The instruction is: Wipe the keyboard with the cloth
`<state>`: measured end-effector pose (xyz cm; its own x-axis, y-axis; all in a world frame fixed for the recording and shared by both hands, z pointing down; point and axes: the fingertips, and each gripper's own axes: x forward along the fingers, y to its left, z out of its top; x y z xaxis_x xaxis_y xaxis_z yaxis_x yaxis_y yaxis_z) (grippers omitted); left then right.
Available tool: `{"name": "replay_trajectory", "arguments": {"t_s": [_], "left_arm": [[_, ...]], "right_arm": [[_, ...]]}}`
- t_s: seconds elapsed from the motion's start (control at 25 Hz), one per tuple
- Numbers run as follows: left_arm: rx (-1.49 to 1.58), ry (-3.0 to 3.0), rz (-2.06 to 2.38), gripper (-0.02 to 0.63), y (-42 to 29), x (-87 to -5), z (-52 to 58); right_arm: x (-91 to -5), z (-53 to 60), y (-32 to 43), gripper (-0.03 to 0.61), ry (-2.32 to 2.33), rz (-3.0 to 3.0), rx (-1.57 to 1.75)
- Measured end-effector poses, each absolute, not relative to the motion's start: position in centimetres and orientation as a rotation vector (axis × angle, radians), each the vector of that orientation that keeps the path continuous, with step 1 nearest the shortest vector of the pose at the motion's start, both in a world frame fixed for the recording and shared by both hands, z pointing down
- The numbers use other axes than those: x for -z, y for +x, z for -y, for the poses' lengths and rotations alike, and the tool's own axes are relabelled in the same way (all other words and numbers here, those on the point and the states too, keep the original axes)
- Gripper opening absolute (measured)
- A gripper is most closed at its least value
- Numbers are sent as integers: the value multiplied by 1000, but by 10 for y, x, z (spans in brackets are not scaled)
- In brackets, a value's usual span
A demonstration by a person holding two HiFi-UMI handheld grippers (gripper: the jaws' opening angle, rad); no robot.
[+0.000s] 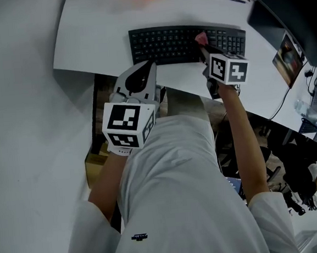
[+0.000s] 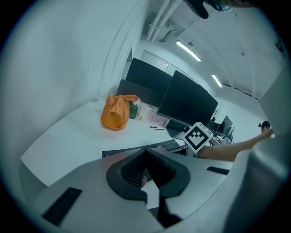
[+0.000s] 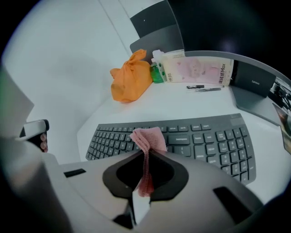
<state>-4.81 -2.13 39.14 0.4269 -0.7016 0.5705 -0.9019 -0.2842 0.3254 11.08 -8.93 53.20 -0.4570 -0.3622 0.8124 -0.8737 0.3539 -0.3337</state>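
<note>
Jaws of right gripper (image 3: 146, 155) pinching crumpled pink cloth (image 3: 149, 138) over black curved keyboard (image 3: 204, 141); wiping judged starting. Jaws of left gripper (image 2: 147, 154) pressed together, empty. Next: press cloth down, sweep keys.

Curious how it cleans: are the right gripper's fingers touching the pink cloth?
Touching: the right gripper view shows the pink cloth pinched in the right gripper.
</note>
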Motion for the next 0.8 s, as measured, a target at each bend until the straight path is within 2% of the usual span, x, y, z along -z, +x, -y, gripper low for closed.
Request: {"name": "replay_trajectory", "arguments": {"t_s": [0.8], "left_arm": [[-359,1973,1447,18,-97,-398,4]], "right_arm": [[-533,71,8,25,863,2056,-1063]]}}
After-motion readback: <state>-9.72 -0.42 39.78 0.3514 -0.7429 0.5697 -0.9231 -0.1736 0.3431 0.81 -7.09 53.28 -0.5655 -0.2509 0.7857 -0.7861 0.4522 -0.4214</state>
